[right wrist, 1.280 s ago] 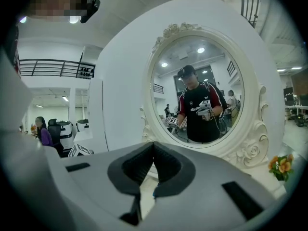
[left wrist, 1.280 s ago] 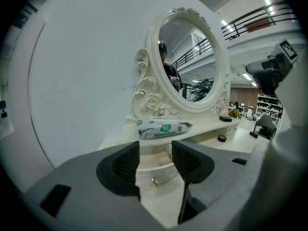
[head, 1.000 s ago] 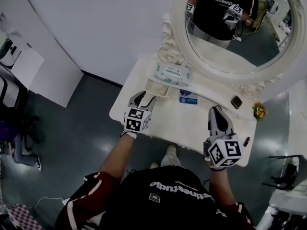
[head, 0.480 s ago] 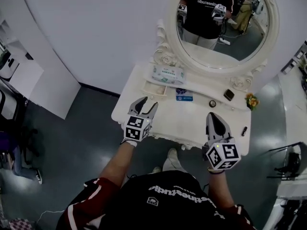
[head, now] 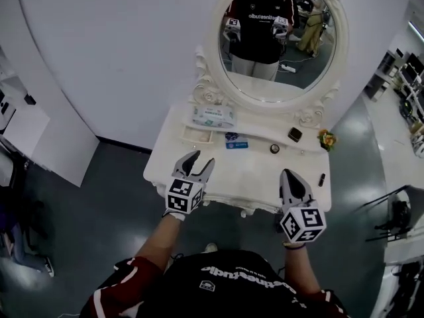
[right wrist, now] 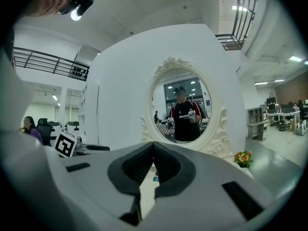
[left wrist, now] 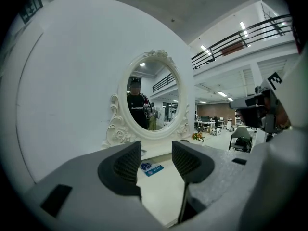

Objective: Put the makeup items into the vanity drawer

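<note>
Left gripper (head: 199, 159) and right gripper (head: 289, 173) drawn back to vanity (head: 248, 172) front edge; left jaws spread, empty; right jaws pressed together, empty.

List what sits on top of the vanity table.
A wipes pack, a small tray, a blue packet, a round pot, a dark compact, flowers and a dark tube. The left tool and right tool hide spots near its front.

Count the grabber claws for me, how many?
2. The left gripper, open, is over the vanity table's left front; the right gripper, shut, over its right front. The mirror also reflects them.
</note>
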Demonstrator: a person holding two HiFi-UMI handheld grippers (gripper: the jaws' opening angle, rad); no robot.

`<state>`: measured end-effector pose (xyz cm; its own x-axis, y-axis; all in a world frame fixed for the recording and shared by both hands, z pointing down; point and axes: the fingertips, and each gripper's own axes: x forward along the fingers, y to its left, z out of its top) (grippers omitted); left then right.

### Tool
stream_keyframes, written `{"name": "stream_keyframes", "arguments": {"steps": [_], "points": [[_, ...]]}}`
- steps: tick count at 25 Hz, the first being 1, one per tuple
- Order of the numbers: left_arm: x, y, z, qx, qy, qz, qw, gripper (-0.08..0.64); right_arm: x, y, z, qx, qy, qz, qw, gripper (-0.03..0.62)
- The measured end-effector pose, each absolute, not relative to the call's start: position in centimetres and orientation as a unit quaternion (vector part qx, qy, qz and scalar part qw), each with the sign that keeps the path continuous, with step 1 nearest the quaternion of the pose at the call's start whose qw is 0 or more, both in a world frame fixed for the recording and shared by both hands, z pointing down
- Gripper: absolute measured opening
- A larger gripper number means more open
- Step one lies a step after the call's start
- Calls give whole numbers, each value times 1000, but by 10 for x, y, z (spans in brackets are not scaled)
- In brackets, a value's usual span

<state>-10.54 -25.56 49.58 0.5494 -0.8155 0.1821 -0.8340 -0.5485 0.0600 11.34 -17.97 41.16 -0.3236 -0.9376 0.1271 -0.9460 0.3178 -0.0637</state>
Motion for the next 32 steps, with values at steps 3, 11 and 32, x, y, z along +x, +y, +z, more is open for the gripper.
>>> {"name": "stream_keyframes", "arguments": {"steps": [3, 11, 32], "points": [[-93, -247, 485, 881, -464, 56, 69, 202, 122, -174, 410, 583, -809, 63, 30, 5], [-57, -212, 434, 892, -449, 16, 50, 201, 162, -145, 398, 593, -803, 58, 21, 5], [-27, -148, 360, 868, -495, -11, -18, 6, 235, -99, 373, 626, -779, 43, -6, 5]]}}
